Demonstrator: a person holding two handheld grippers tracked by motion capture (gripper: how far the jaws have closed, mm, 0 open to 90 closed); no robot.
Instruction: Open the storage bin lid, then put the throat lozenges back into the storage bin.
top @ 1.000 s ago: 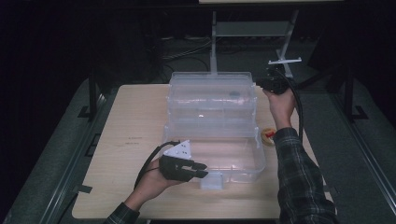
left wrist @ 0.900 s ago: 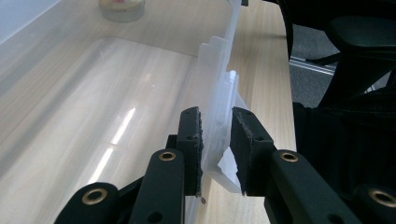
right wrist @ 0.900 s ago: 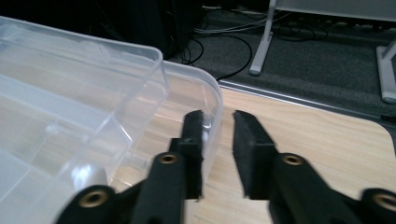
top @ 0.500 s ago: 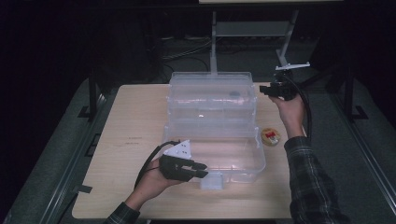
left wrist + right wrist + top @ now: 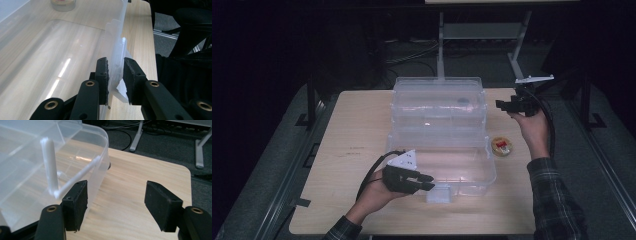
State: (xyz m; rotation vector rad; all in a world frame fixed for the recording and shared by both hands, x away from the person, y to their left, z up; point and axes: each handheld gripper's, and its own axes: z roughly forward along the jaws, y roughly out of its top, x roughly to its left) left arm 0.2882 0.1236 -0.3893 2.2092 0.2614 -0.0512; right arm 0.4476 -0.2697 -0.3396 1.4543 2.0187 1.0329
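A clear plastic box (image 5: 439, 150) sits open in the middle of the wooden table (image 5: 352, 150), its raised lid section standing at the far side. A small round tin (image 5: 501, 146) with a red label lies on the table just beside the box's right wall, between the box and the right hand (image 5: 534, 132); in the left gripper view it shows beyond the box's far wall (image 5: 63, 4). Nothing stands between either gripper and the box.

The left gripper (image 5: 424, 181) rests at the box's near rim, close to the white latch tab (image 5: 439, 192). Its jaws straddle the thin near wall and the latch piece (image 5: 117, 67), the pads closed to a narrow gap and pressing on the plastic from both sides.

The right gripper (image 5: 504, 105) hovers just off the lid section's right end. Its jaws have just been opening and now stand wide, with nothing between them; the box's rounded corner (image 5: 100, 157) lies just beside the left pad (image 5: 76, 200), and bare table shows through the gap.
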